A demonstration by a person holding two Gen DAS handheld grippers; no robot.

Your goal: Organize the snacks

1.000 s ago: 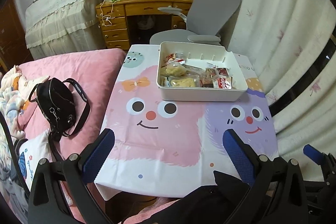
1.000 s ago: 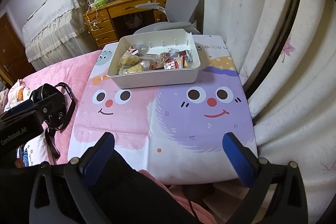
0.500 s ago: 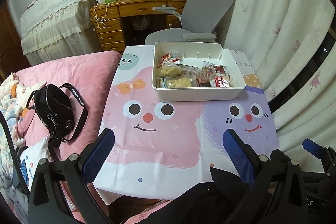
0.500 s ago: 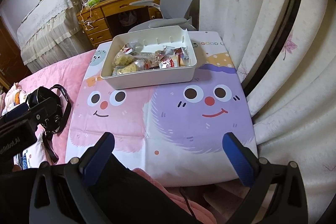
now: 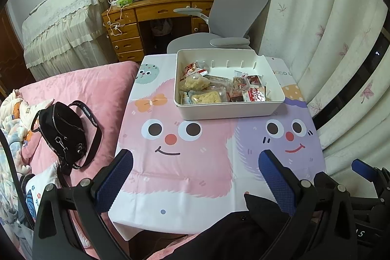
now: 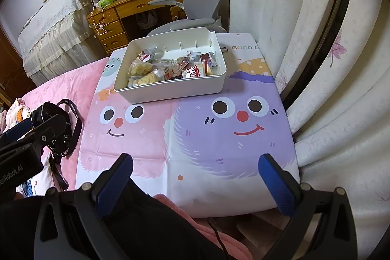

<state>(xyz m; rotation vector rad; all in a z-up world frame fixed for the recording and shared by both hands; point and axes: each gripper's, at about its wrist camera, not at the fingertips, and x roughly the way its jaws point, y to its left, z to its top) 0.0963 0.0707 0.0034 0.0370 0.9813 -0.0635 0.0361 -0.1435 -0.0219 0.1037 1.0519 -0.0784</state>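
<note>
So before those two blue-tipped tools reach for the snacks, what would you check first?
1. Left tool open and holding nothing: ok.
2. Right tool open and holding nothing: ok.
3. White rectangular plastic bin sits flat on the cartoon-face tablecloth: ok.
4. Wrapped snacks lie inside the bin, none on the cloth: ok.
5. Cloth between tools and bin bare: ok.
6. Snacks sorted by kind: not ok, they lie jumbled toward the near side.
</note>
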